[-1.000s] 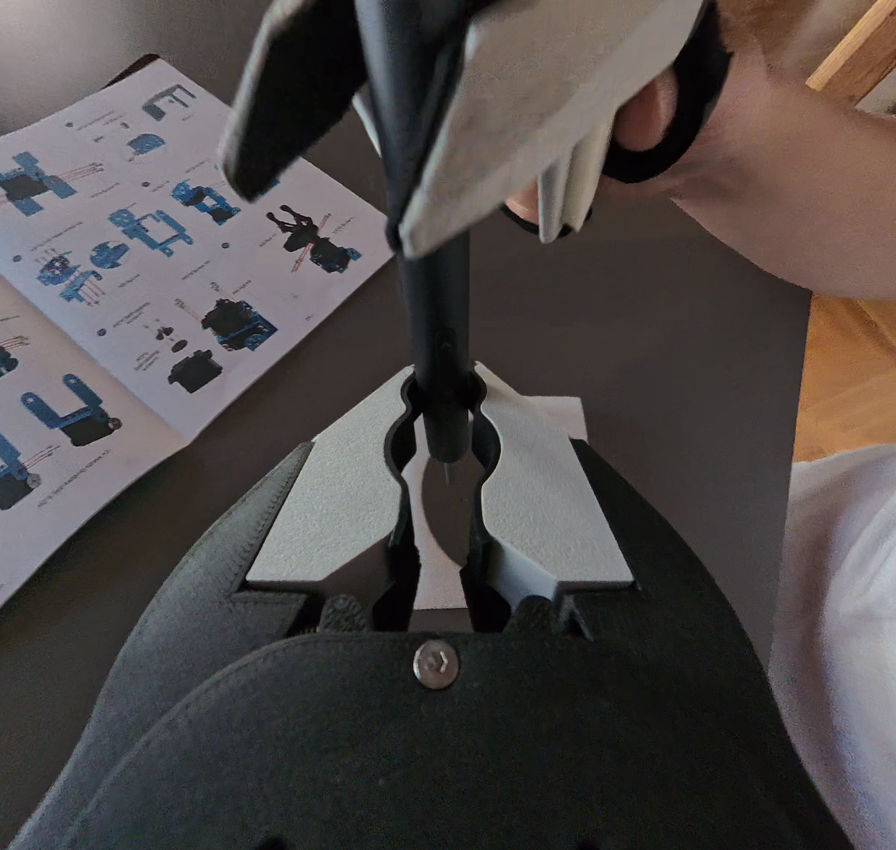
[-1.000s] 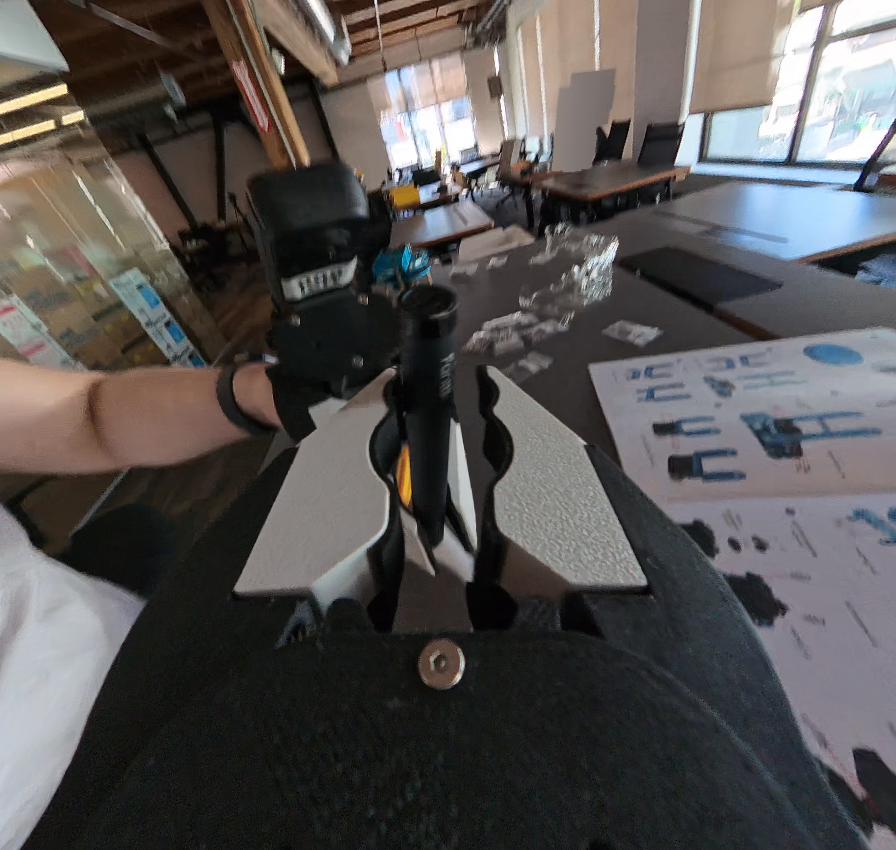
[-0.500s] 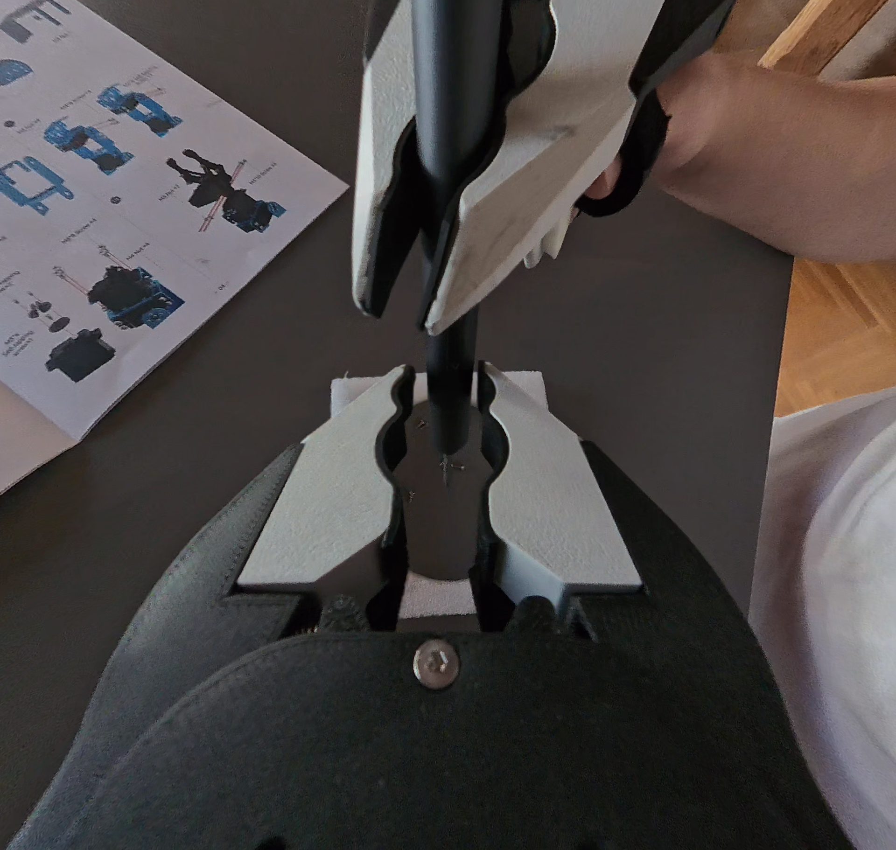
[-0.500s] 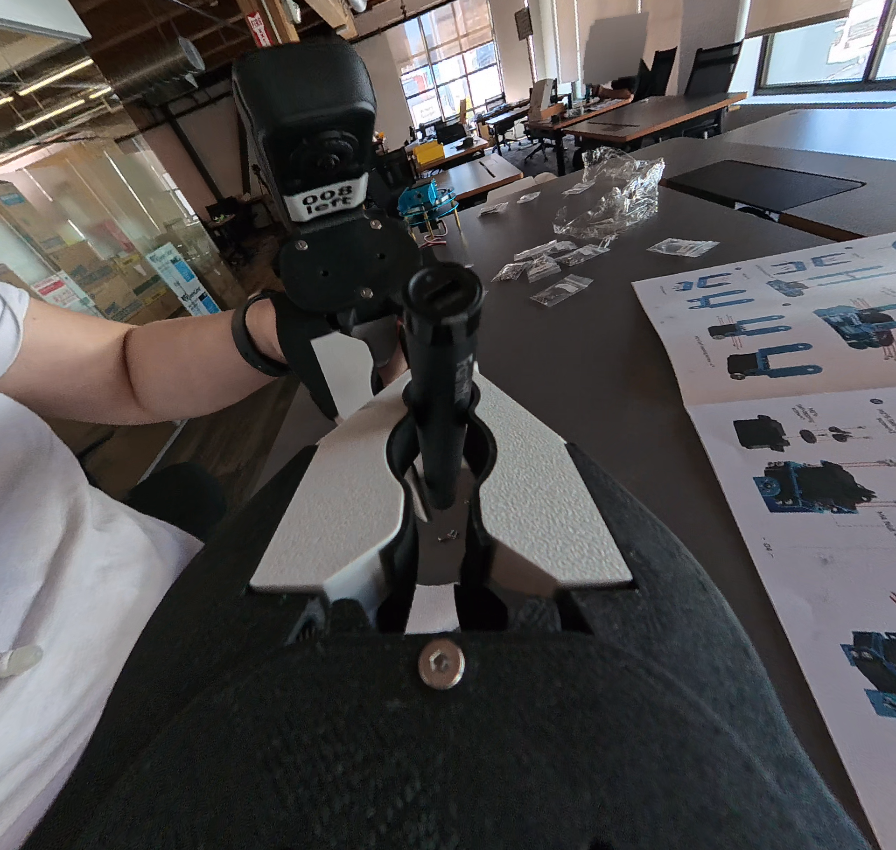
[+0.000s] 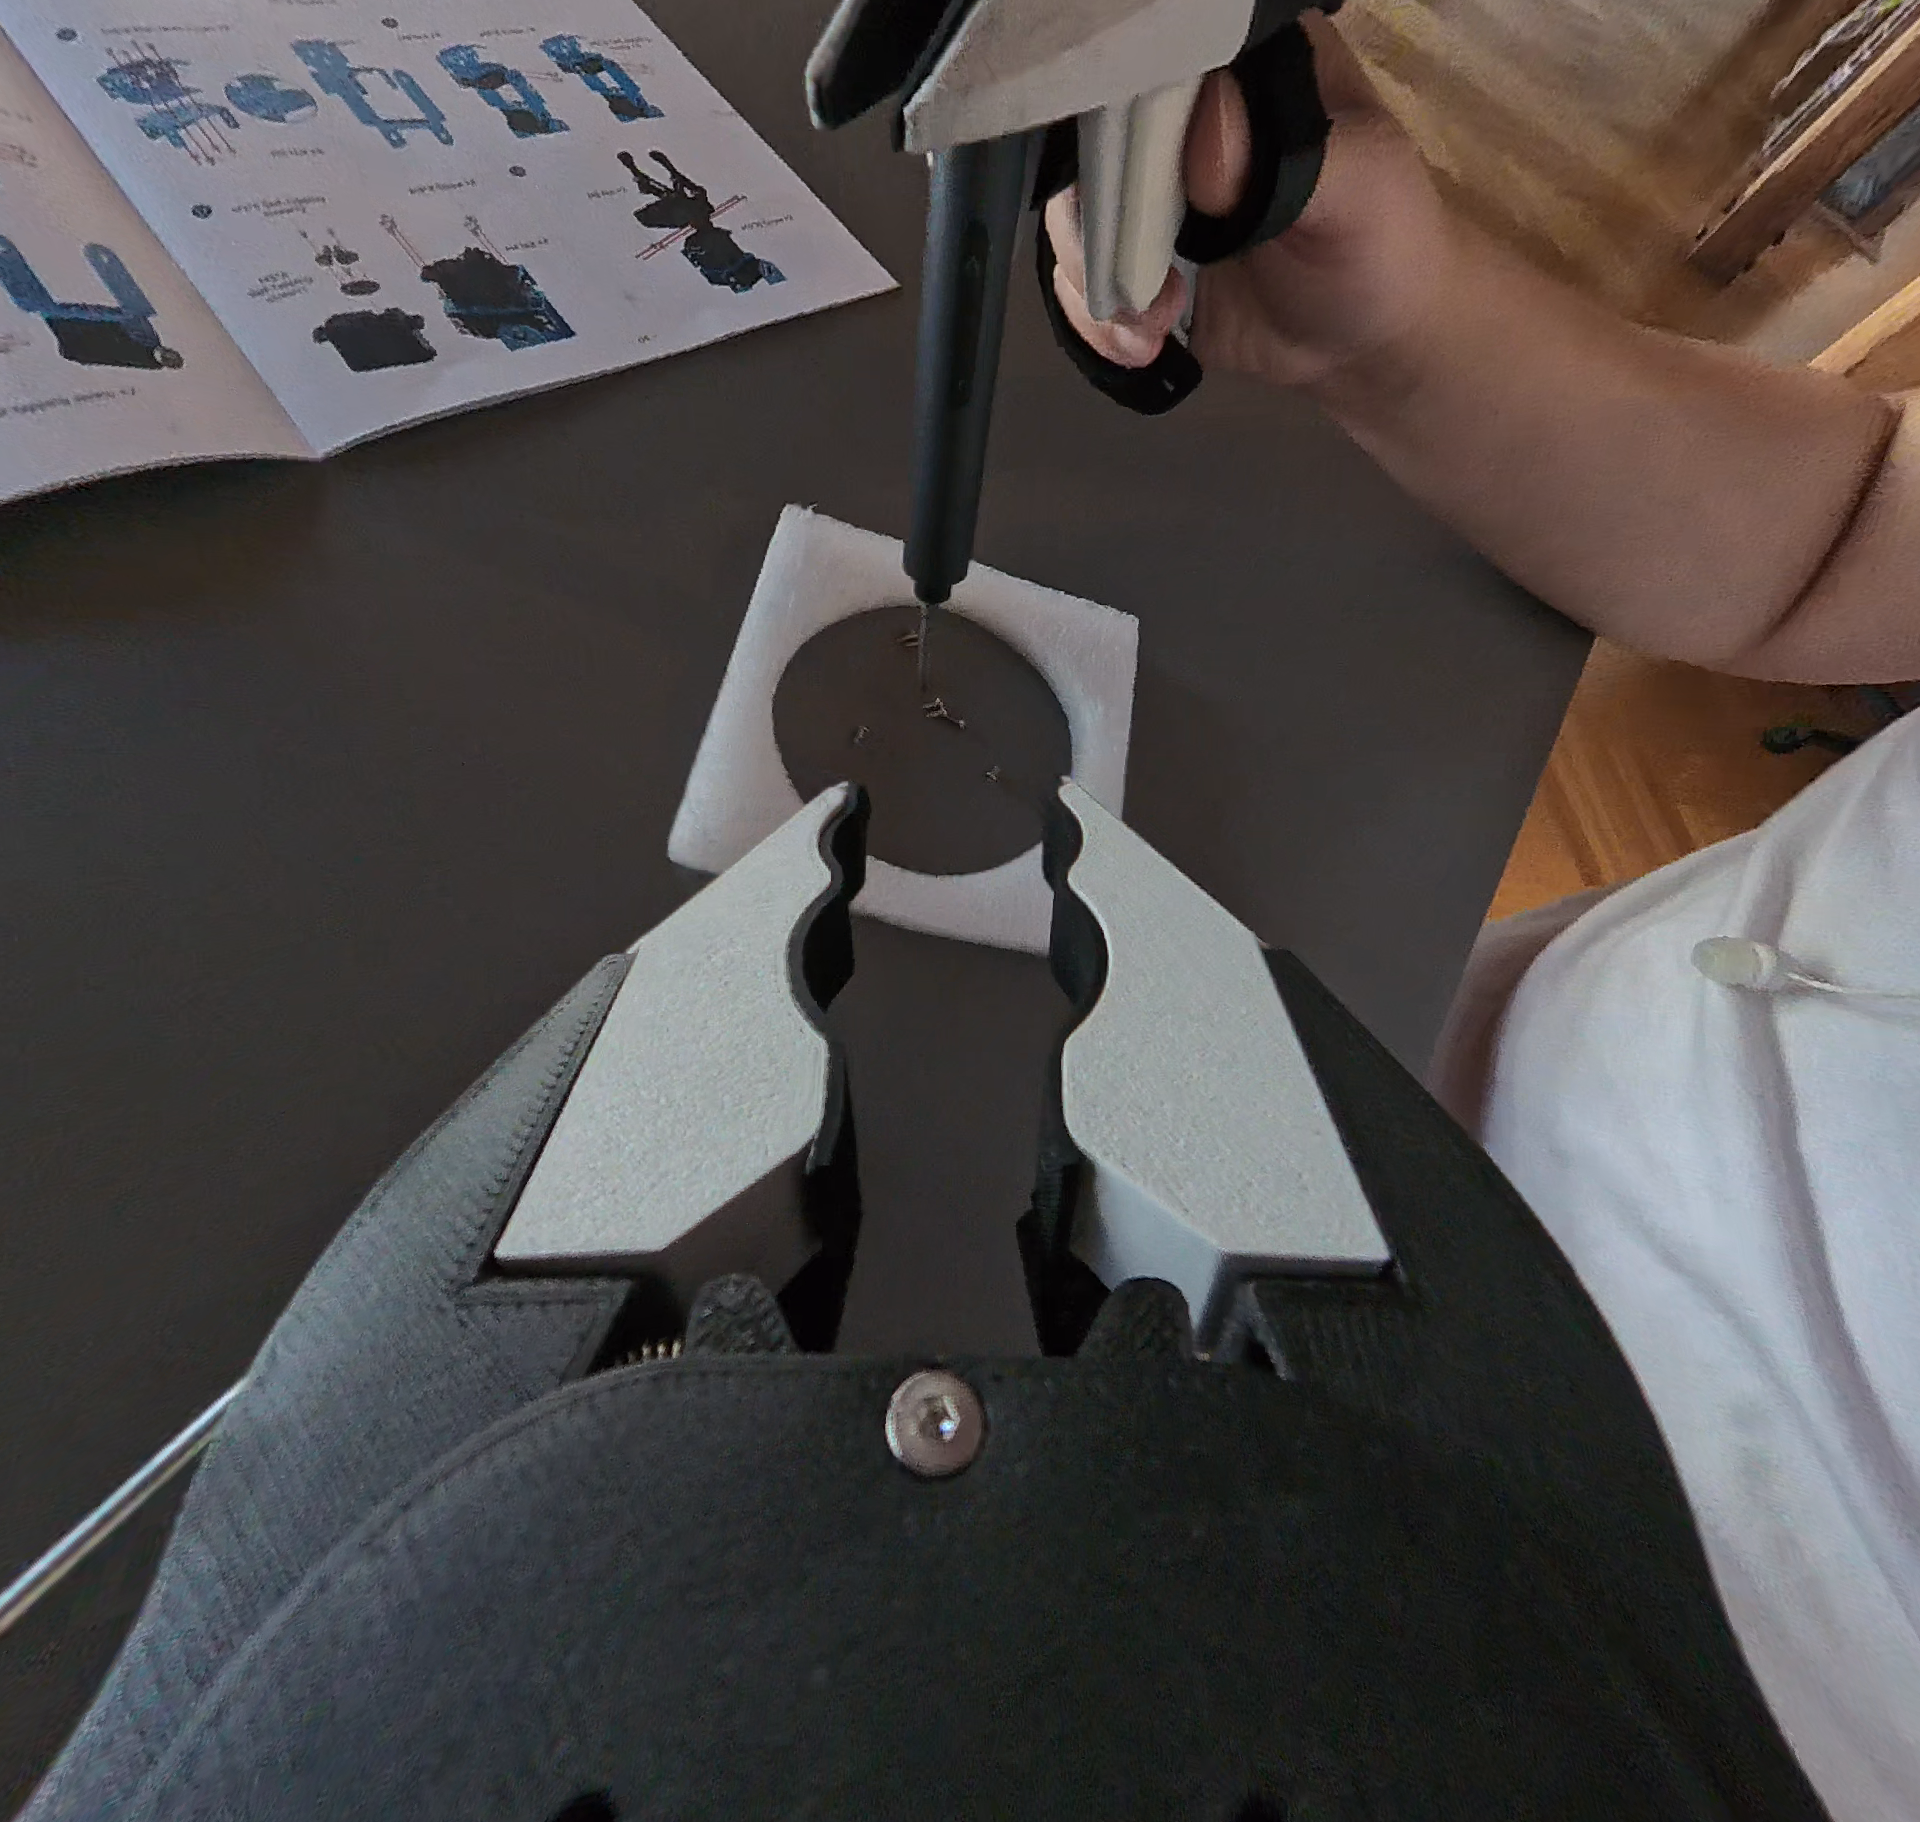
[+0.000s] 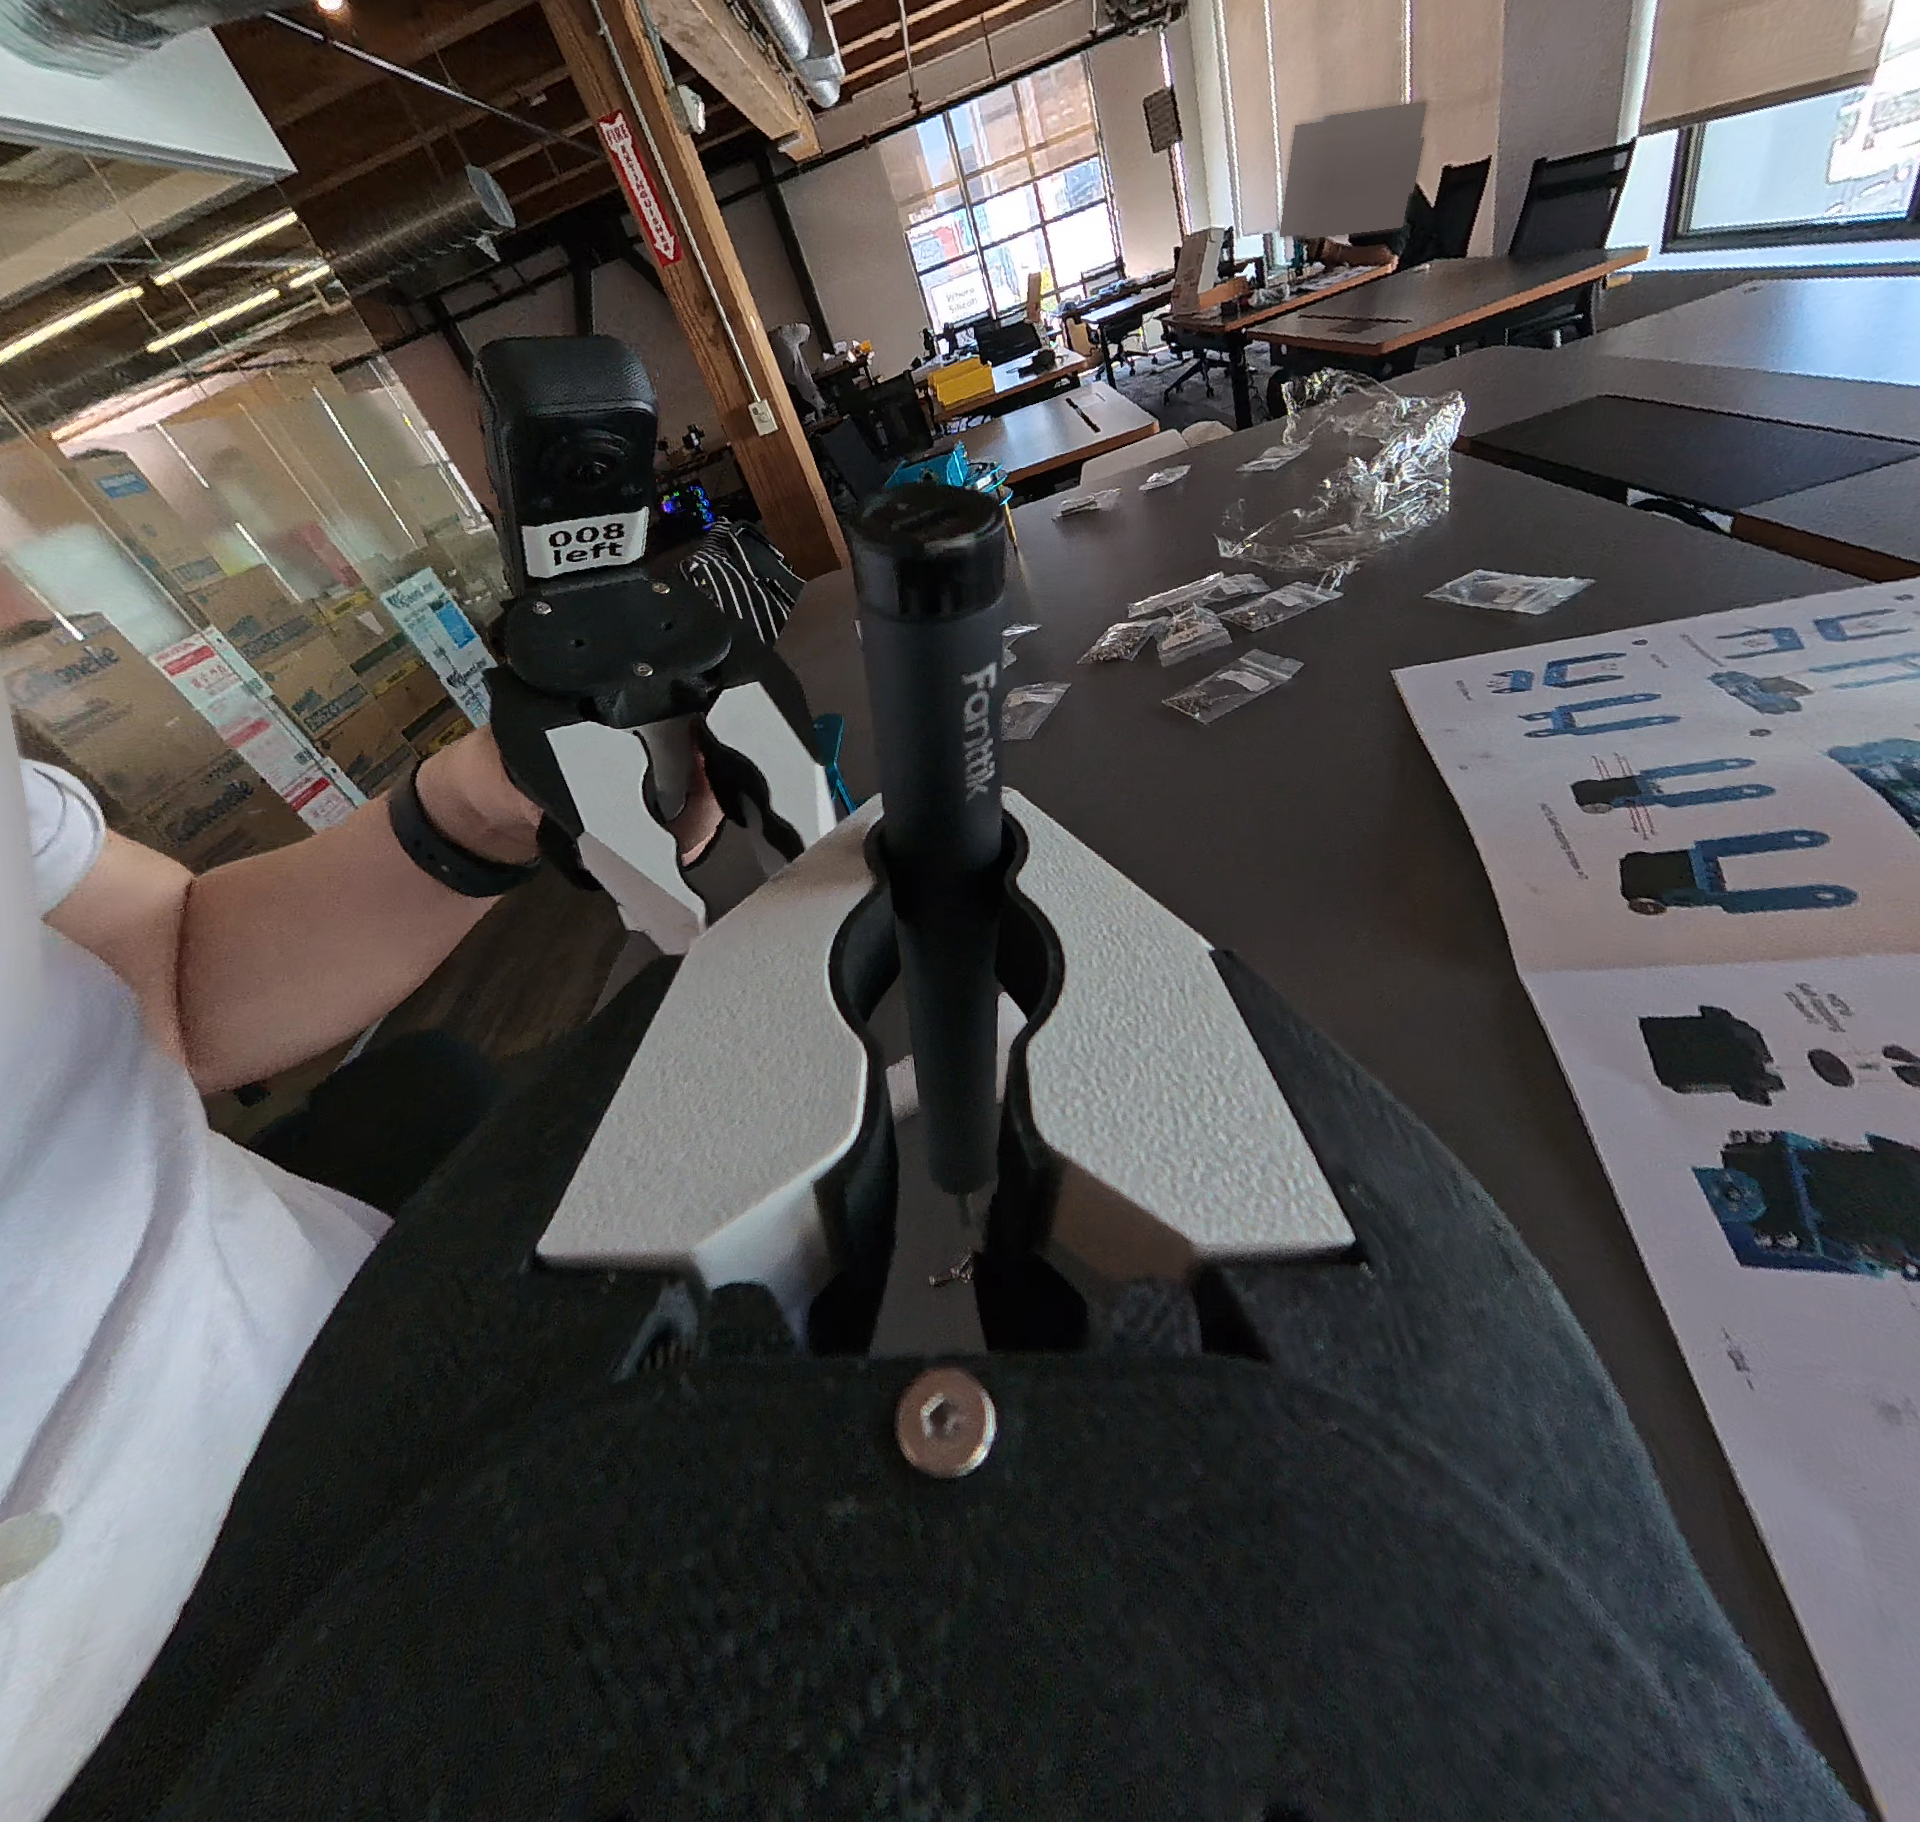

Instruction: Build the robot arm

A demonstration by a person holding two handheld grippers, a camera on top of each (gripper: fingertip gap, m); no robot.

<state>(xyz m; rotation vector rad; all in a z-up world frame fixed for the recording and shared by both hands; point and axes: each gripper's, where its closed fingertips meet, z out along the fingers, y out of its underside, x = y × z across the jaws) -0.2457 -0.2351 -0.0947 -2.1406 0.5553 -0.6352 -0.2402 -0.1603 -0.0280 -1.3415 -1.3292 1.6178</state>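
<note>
From the left wrist view, my left gripper has its jaws spread apart with nothing between them, hanging just above the near edge of a white foam square that lies flat on the dark table. The foam has a round cut-out, and a few tiny screws lie on the table inside it; they are too small for me to tell their type. The near part of the foam is hidden behind my fingers. Farther off, the right gripper is clamped on a slim black screwdriver, which stands nearly upright with its thin tip down inside the cut-out. I cannot tell whether the tip touches a screw or the table. The top of that gripper is cut off by the frame. An open printed sheet with blue and black part drawings lies to the left, also cut off.

From the right wrist view, my right gripper is closed around the screwdriver, whose cap points at the camera. Its tip and a couple of screws show only through the narrow gap between the fingers. The left gripper is off to the left, its fingertips hidden behind my own gripper. Small plastic bags and crumpled clear wrap lie farther along the table, beside the sheet.
</note>
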